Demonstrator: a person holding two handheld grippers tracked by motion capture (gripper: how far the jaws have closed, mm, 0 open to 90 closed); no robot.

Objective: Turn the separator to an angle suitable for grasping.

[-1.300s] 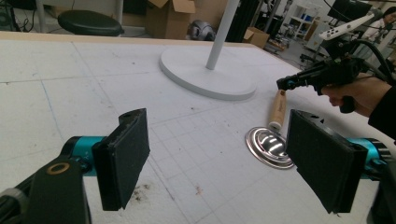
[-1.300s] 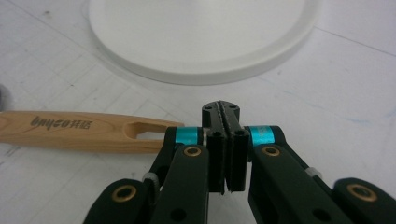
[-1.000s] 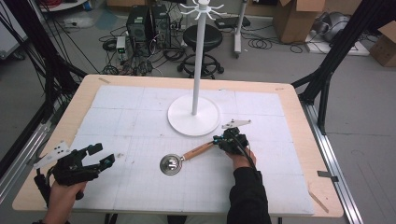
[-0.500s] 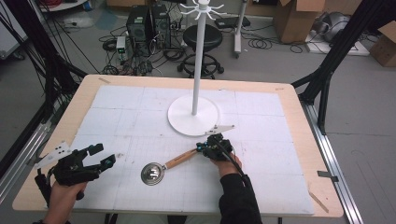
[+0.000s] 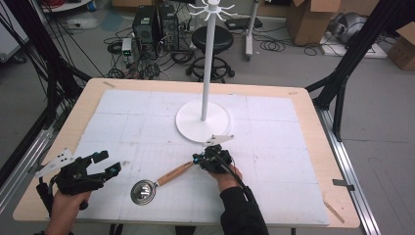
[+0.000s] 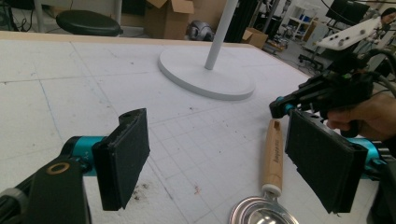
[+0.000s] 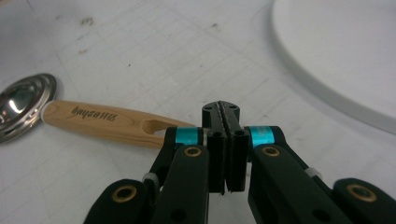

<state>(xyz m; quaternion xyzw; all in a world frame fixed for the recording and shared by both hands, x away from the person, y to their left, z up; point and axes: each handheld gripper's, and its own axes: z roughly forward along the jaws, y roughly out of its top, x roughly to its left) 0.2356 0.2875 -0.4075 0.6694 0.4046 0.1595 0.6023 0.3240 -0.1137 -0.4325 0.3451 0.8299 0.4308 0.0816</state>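
Note:
A metal scoop with a round bowl and a wooden handle lies flat on the white table mat. My right gripper is shut with nothing between its jaws, and its tip rests by the slotted end of the handle. The bowl points away to the left. My left gripper hovers open near the front left of the table. Between its wide-apart pads I see bare mat, with the handle and the right gripper farther off.
A white hanger stand rises from a round base at the table's middle, its pole topped with hooks. The base's rim lies close behind the right gripper. Black frame legs, a stool and boxes stand beyond the table.
The right gripper has moved left across the mat, and the scoop has slid left and toward the front with it. The left gripper has stayed in place.

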